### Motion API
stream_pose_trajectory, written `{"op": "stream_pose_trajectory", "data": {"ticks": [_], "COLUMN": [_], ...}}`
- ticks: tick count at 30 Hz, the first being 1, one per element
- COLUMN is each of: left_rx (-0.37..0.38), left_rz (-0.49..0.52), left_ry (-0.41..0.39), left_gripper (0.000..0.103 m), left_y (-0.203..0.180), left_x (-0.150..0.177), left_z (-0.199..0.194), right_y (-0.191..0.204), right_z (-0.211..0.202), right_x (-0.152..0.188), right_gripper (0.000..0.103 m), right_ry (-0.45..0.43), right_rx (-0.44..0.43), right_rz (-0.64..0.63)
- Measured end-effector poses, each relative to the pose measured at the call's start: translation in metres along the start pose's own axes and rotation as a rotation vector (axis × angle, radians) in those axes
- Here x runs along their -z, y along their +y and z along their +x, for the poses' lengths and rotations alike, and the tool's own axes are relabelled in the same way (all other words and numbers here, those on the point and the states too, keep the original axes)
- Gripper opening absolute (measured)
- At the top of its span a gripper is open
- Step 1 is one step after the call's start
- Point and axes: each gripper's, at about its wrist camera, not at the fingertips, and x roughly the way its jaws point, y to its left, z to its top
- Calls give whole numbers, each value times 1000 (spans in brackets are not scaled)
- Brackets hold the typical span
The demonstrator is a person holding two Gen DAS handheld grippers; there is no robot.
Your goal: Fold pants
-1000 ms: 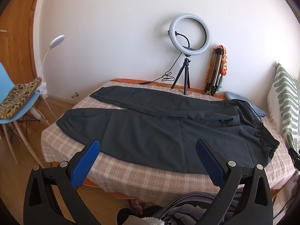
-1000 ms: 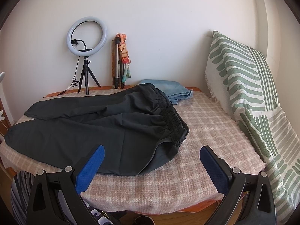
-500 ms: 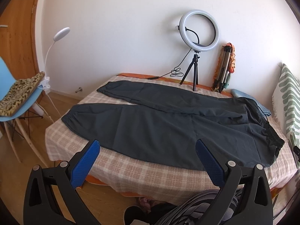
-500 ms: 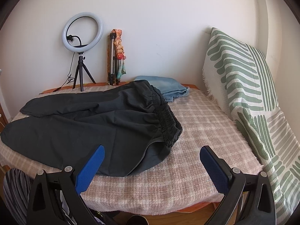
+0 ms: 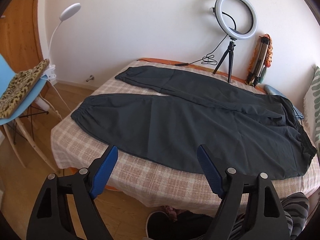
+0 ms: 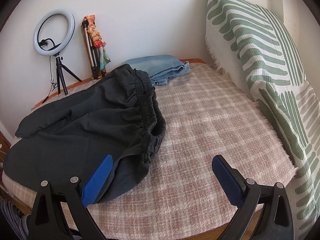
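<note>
Dark grey pants [image 5: 180,124] lie flat on a bed under a pink plaid blanket [image 5: 140,176], legs apart, cuffs to the left, waistband to the right. My left gripper [image 5: 158,150] hovers over the near edge of the near leg. Its jaws are closing, and the pads do not press on the cloth. In the right wrist view, the elastic waistband [image 6: 152,108] runs across the pants [image 6: 90,124]. My right gripper [image 6: 162,158] stands open over the waistband's near corner, its left fingertip [image 6: 100,176] above the fabric.
A ring light [image 5: 236,16] on a small tripod and a folded tripod [image 5: 262,60] stand by the back wall. Folded jeans [image 6: 160,66] lie at the far corner. A green-patterned pillow [image 6: 260,50] lines the right side. A blue chair [image 5: 20,108] stands left of the bed.
Both grippers have moved in closer to the bed and lower. The left jaws have narrowed. The right gripper's left finger now overlaps the pants' near corner.
</note>
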Motion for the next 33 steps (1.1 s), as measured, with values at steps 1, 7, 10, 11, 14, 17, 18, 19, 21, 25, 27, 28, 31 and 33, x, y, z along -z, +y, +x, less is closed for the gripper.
{"op": "stream_pose_trajectory", "data": {"ticks": [1, 7, 10, 11, 14, 17, 18, 19, 21, 25, 27, 28, 31, 33], "left_rx": [14, -3, -34, -42, -62, -71, -73, -72, -62, -58, -55, -53, -48, -46], "left_rz": [-21, -130, -127, -131, -155, -150, -144, -140, -133, -96, -75, -63, -17, 16], "left_ry": [10, 72, 81, 85, 93, 93, 93, 94, 95, 82, 79, 77, 63, 55], "left_gripper": [82, 81, 81, 81, 81, 81, 81, 81, 81, 81, 81, 81, 81, 81], "left_y": [7, 51, 66, 71, 87, 94, 94, 94, 93, 83, 76, 73, 58, 48], "left_x": [-2, -14, -24, -28, -37, -46, -48, -50, -56, -71, -82, -88, -107, -120], "left_z": [4, 31, 45, 50, 62, 71, 73, 76, 80, 88, 95, 98, 105, 110], "right_y": [-3, -2, 1, 4, 11, 16, 17, 17, 15, 2, -1, 2, 17, 26], "right_z": [6, 40, 57, 64, 82, 95, 97, 96, 91, 78, 80, 81, 65, 49], "right_x": [-3, -18, -23, -25, -28, -28, -28, -28, -28, -25, -21, -20, -27, -39], "right_gripper": [100, 98, 92, 88, 74, 33, 26, 19, 14, 13, 16, 26, 61, 62], "right_ry": [12, 69, 103, 119, 165, 218, 224, 218, 198, 175, 221, 230, 172, 105], "right_rx": [-13, -39, -44, -39, -18, -37, -28, -23, -12, 40, 51, 64, 180, 197], "right_rz": [17, 79, 92, 89, 70, 67, 70, 74, 71, 117, 107, 71, -63, -119]}}
